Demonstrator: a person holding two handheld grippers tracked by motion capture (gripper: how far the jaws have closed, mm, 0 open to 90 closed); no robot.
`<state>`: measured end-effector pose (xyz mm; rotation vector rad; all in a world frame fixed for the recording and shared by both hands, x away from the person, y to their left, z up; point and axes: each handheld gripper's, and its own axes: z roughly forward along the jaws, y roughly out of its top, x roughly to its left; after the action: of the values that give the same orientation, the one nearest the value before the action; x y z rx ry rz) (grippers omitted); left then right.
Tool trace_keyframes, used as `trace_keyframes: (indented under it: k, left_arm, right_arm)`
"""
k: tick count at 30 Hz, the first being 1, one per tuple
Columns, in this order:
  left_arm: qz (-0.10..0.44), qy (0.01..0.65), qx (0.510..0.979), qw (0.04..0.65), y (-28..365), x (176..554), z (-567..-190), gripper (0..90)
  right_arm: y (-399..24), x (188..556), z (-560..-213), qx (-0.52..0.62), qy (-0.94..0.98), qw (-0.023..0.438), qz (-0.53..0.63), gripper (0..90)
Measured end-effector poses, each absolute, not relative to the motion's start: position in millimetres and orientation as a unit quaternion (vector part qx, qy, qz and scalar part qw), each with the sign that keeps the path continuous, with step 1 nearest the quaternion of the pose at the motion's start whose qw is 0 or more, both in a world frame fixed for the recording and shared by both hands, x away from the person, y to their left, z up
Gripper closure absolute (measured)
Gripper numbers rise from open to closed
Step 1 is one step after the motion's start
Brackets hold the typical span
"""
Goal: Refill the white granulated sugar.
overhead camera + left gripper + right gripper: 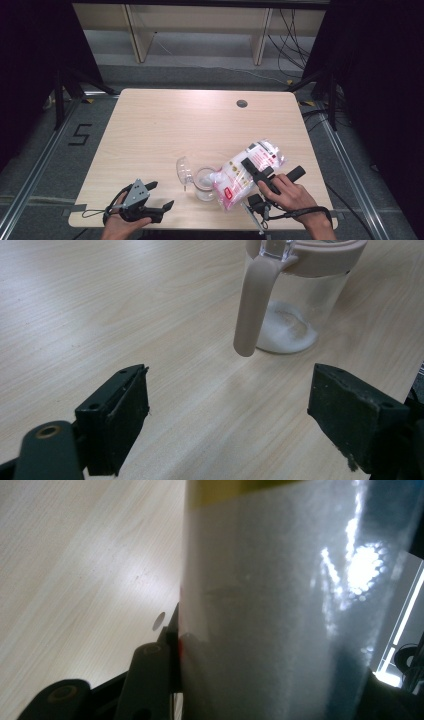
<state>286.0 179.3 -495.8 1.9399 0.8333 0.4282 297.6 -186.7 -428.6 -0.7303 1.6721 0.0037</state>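
Note:
A clear plastic bag of white grains with red print (235,180) hangs tilted over the table's front right, its lower end at the mouth of a clear jar (204,184). My right gripper (257,172) is shut on the bag, whose white side (280,605) presses against the left jaw. The jar's clear lid (184,170) stands flipped open to its left. In the left gripper view the jar (300,305) has a beige rim and strap (252,305) and a little white powder (287,332) at the bottom. My left gripper (161,195) (235,420) rests open near the front left edge, aimed at the jar and apart from it.
The wooden table (200,125) has a round cable hole (242,103) at the back right. Shelving legs and cables lie behind it, dark curtains on both sides. Bare tabletop (100,315) stretches between the left gripper and the jar.

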Motion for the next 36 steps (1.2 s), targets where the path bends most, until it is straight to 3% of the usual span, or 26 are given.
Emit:
trace_keyframes:
  k: [25,26,32,33,36]
  left_arm:
    - [0.179,0.333,0.794,0.476,179,287,-496,16.0]
    - [0.179,0.333,0.794,0.475,180,287,-496,16.0]
    - [0.179,0.333,0.794,0.475,179,287,-495,16.1]
    - [0.179,0.334,0.794,0.476,179,287,-495,16.0]
    - [0.174,0.342,0.790,0.478,180,286,-495,16.0]
  right_arm:
    - [-184,297,-431,-0.323,0.724,0.609,0.001,61.6]
    - [-179,300,-426,-0.372,0.706,0.602,-0.008,61.7]
    - [-178,301,-425,-0.384,0.701,0.601,-0.009,61.9]
    - [-165,306,-416,-0.490,0.653,0.576,-0.033,62.0]
    - [-165,306,-416,-0.489,0.654,0.576,-0.032,62.1]
